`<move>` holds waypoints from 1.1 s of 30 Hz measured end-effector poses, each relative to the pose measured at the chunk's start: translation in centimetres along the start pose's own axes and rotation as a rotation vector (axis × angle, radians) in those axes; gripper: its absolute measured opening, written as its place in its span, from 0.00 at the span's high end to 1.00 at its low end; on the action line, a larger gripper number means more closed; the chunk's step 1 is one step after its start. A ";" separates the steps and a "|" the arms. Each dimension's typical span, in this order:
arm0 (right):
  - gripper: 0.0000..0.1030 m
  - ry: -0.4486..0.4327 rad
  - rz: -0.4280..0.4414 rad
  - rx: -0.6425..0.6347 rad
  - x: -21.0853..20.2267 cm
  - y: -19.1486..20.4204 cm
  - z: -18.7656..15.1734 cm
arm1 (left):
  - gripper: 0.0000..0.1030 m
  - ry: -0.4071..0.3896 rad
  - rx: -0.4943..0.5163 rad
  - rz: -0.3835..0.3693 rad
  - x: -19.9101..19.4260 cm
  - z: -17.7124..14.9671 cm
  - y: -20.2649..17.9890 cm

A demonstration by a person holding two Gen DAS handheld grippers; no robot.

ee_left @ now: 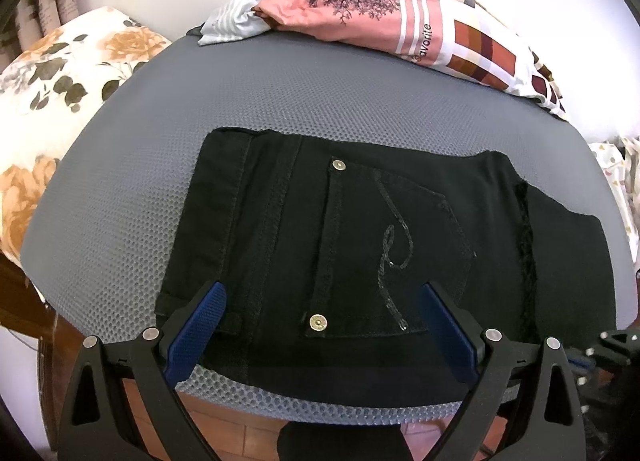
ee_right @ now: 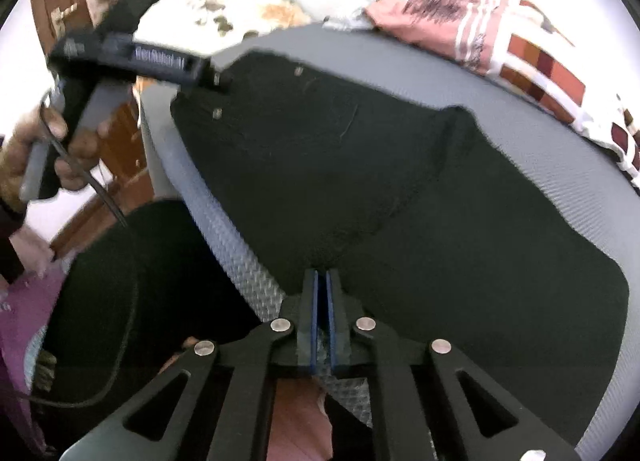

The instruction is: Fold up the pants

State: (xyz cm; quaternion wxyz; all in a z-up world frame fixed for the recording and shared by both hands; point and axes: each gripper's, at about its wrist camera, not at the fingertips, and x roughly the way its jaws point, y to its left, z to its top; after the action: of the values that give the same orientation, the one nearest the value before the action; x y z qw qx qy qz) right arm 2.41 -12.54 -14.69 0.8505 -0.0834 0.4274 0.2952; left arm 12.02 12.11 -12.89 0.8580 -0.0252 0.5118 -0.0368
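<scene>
Two grippers work over black pants (ee_left: 360,229) lying flat on a grey mesh mattress (ee_left: 120,165). Nearest, the right gripper (ee_right: 322,281) has its blue pads pressed together at the pants' near edge — whether fabric is caught between them is unclear. The left gripper (ee_left: 320,297) hovers spread wide over the back pocket (ee_left: 384,253) — touching nothing. Beyond, a pink patterned bedsheet (ee_left: 380,17) lies bunched against the wall.

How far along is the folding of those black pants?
Partly done: the black denim pants already lie flat on the grey mesh pad, apparently doubled leg on leg. In hand: the right hand-held gripper is shut at their near edge; the left hand-held gripper is open above the pocket. Left: folding lengthwise.
</scene>
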 end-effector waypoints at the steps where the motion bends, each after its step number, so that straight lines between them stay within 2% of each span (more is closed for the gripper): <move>1: 0.91 -0.028 0.006 0.017 -0.6 -0.2 0.2 | 0.06 -0.009 0.006 0.011 -0.3 0.2 0.2; 3: 0.84 -0.083 0.016 0.071 -2.0 -1.1 0.6 | 0.06 -0.042 0.012 0.043 -1.3 0.5 1.1; 6: 0.83 -0.097 0.030 0.167 -2.9 -2.7 -0.1 | 0.06 -0.070 -0.026 0.063 -2.8 1.1 4.1; 9: 0.82 -0.069 0.029 0.236 -3.0 -3.8 -2.0 | 0.06 -0.062 -0.092 0.025 -3.2 1.3 8.8; 11: 0.81 -0.074 0.056 0.305 -3.3 -4.4 -3.4 | 0.06 -0.053 -0.119 -0.028 -3.0 1.1 11.7; 13: 0.81 -0.075 0.074 0.341 -3.4 -4.6 -4.2 | 0.06 -0.025 -0.139 -0.102 -2.3 0.8 13.8; 15: 0.80 -0.066 0.076 0.351 -3.3 -4.3 -4.9 | 0.07 0.022 -0.157 -0.146 -1.1 0.4 14.8; 19: 0.78 -0.046 0.070 0.330 -2.8 -3.3 -5.0 | 0.10 0.078 -0.129 -0.266 1.6 -0.2 14.3; 22: 0.74 -0.043 0.071 0.327 -2.6 -3.0 -4.9 | 0.10 0.119 -0.111 -0.309 3.7 0.1 13.2; 25: 0.72 -0.038 0.074 0.336 -2.4 -3.0 -5.0 | 0.10 0.089 -0.074 -0.362 4.7 1.5 12.1; 27: 0.71 -0.036 0.077 0.346 -2.2 -3.1 -5.0 | 0.12 0.097 -0.038 -0.365 5.1 2.3 10.8; 28: 0.71 -0.037 0.078 0.349 -2.2 -3.1 -5.0 | 0.19 0.113 0.013 -0.347 5.2 2.7 9.7; 29: 0.70 -0.040 0.079 0.354 -2.2 -3.1 -5.0 | 0.35 0.122 0.070 -0.306 5.3 3.0 8.7; 31: 0.68 -0.046 0.086 0.364 -2.2 -3.1 -5.0 | 0.41 0.142 0.098 -0.297 5.2 3.3 8.0; 33: 0.68 -0.054 0.098 0.370 -2.3 -3.1 -4.9 | 0.43 0.157 0.039 -0.317 5.2 3.7 9.0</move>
State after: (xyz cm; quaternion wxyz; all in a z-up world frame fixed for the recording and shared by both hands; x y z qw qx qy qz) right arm -0.14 -17.97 -16.29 0.8471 0.1031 0.4549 0.2548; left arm 18.08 20.66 -16.44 0.7990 -0.0859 0.5662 -0.1834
